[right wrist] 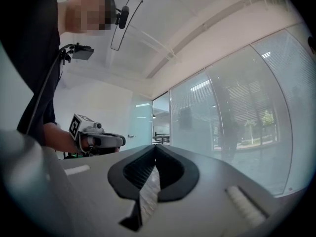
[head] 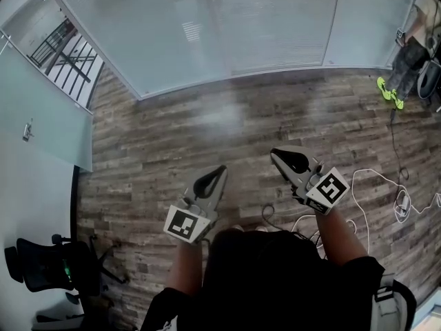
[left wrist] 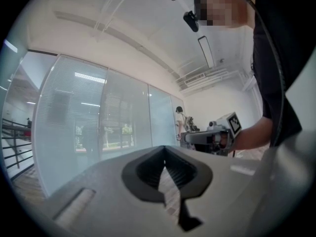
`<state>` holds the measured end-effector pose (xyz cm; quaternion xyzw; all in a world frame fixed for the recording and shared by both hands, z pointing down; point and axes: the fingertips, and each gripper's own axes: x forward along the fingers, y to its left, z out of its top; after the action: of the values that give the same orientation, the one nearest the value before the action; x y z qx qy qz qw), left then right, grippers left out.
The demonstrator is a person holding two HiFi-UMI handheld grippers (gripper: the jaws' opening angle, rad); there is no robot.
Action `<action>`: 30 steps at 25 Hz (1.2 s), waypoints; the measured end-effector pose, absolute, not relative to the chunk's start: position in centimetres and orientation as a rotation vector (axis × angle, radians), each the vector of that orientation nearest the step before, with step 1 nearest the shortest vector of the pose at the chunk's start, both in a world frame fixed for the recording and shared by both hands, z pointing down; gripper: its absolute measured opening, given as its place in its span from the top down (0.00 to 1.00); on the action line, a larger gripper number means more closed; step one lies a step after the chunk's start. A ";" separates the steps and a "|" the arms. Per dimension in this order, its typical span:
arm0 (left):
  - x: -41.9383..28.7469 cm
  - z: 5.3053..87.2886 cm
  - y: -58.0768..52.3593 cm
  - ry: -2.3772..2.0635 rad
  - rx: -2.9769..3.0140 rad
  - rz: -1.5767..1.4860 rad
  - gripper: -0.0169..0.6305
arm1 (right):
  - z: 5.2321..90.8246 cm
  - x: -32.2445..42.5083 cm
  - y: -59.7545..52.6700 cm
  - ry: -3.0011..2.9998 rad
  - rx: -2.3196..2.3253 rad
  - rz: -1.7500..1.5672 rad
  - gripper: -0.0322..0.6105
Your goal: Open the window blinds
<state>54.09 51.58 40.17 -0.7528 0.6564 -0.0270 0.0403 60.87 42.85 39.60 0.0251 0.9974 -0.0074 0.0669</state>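
The window blinds hang behind a frosted glass wall across the wooden floor from me, their slats showing as fine horizontal lines. They also appear in the left gripper view and in the right gripper view. My left gripper and right gripper are held side by side in front of my body, well short of the glass. Both are shut with nothing between the jaws, the tips meeting in the left gripper and the right gripper. No cord or wand for the blinds shows.
A black office chair stands at the lower left beside a glass door. White cables lie on the floor at the right. A person stands at the far right near the glass. A stair railing shows beyond the left panel.
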 end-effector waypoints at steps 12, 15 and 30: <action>53.5 39.9 53.0 2.025 -2.299 -0.085 0.97 | 40.0 60.4 45.5 3.025 0.193 -0.018 0.94; 53.5 39.6 52.5 2.006 -2.304 -0.068 0.97 | 39.8 60.2 45.1 3.023 0.172 -0.006 0.94; 49.8 40.8 48.9 1.956 -2.373 -0.053 0.97 | 39.8 56.3 42.4 3.027 0.157 0.003 0.94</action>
<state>49.78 48.92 40.84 -0.7711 0.6356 -0.0174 0.0331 56.25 42.35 39.80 0.0516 0.9971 0.0009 0.0551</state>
